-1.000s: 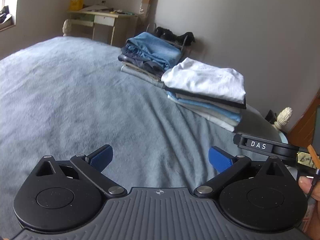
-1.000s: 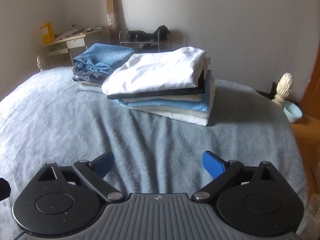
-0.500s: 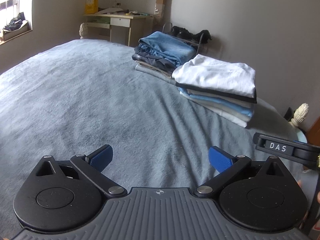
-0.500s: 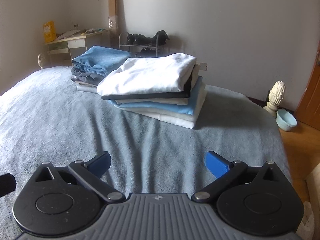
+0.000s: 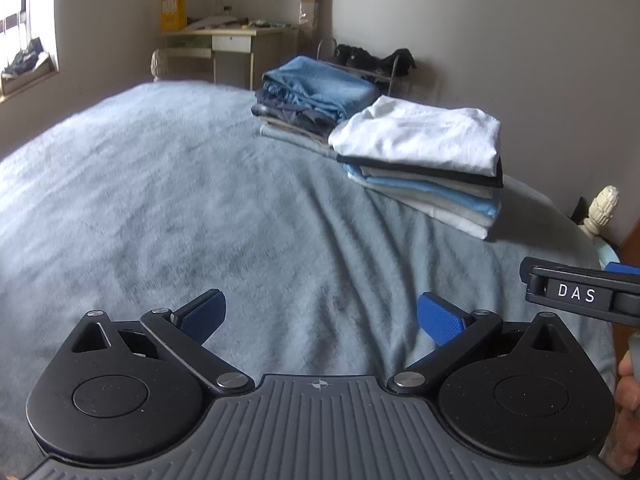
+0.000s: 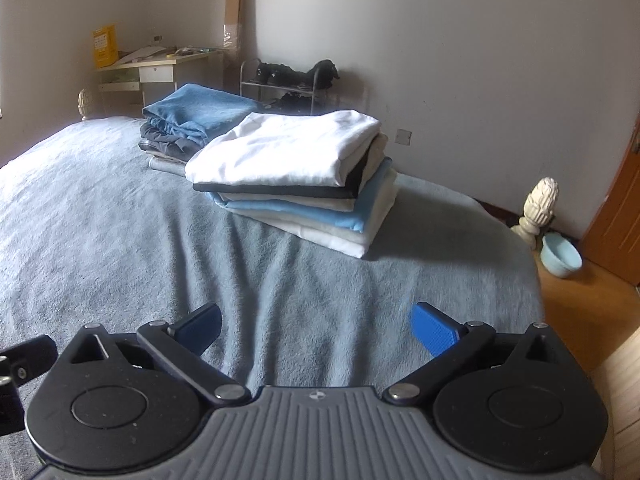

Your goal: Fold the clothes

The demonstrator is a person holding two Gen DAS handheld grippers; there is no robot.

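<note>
Two stacks of folded clothes lie on the far right part of a grey-blue bedspread (image 5: 180, 208) (image 6: 100, 232). The nearer stack (image 5: 424, 160) (image 6: 304, 176) has a white shirt on top, over black, pale blue and white layers. Behind it, the second stack (image 5: 316, 92) (image 6: 192, 120) is topped by a blue garment. My left gripper (image 5: 320, 316) hangs open over bare bedspread, well short of the stacks, with nothing between its blue pads. My right gripper (image 6: 316, 326) is also open and empty; its black body (image 5: 580, 292) shows at the right edge of the left wrist view.
A desk (image 5: 224, 40) (image 6: 160, 68) with a yellow box stands against the far wall, beside a shoe rack (image 5: 372, 60) (image 6: 292, 80). A cream bedpost finial (image 5: 600, 208) (image 6: 538, 208), a pale blue bowl (image 6: 560, 256) and an orange door (image 6: 616, 220) lie to the right, past the bed's edge.
Both grippers have drawn back and risen a little from the stacks, which now look smaller and farther away. Both stay open and empty.
</note>
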